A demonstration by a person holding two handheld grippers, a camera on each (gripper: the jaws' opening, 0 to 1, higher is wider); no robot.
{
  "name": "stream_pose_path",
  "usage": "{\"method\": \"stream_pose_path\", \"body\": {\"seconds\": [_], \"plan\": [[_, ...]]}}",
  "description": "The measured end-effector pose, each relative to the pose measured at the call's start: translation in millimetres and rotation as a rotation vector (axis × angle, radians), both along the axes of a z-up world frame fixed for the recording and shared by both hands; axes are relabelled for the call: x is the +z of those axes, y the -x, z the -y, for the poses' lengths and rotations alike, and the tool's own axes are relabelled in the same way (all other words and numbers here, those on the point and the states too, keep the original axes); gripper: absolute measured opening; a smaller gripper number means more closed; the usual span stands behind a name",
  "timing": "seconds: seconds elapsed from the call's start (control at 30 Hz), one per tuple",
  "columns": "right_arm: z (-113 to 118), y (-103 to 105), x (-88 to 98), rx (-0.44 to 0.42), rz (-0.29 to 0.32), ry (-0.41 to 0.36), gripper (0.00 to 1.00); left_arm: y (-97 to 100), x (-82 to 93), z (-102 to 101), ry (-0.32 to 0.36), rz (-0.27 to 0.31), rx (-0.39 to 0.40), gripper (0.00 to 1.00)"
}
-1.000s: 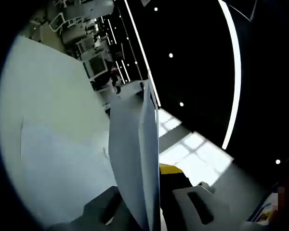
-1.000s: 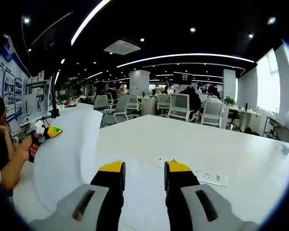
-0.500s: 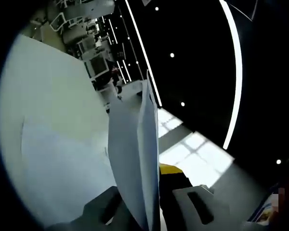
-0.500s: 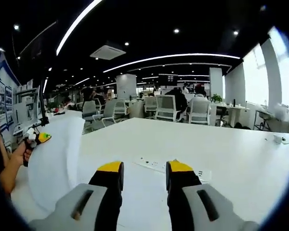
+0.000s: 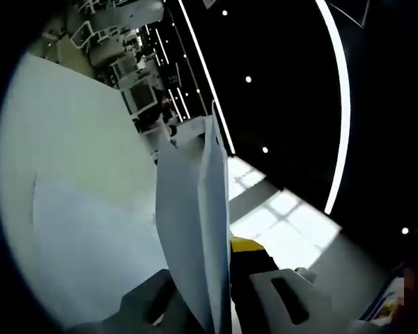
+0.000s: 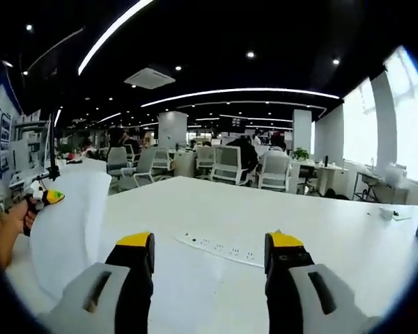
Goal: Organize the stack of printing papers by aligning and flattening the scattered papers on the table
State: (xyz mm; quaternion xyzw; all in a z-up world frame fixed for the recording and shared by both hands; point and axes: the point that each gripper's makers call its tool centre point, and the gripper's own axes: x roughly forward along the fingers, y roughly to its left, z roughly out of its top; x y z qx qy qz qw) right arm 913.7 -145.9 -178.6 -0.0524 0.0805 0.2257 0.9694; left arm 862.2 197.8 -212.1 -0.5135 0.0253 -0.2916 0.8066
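Papers (image 5: 195, 229) stand clamped edgewise in the left tool (image 5: 219, 292); right tool (image 6: 212, 252) gapes above the table (image 6: 320, 229).

No lettering or numbers can be read anywhere.

The left gripper view is rolled hard sideways and aimed upward, pressed right up against the held papers (image 5: 195, 229), so the ceiling lights (image 5: 341, 104) are seen beyond them. The right gripper view is held level, low over the counter (image 6: 265, 223), facing the office. The papers (image 6: 70, 223) are shared by both views.
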Motion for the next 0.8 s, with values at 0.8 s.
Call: {"method": "stream_pose_path", "body": {"seconds": [0.8], "plan": [[51.3, 10.1, 0.6, -0.113, 0.018, 0.114, 0.89, 1.9, 5.5, 1.1, -0.018, 0.014, 0.012, 0.06]]}}
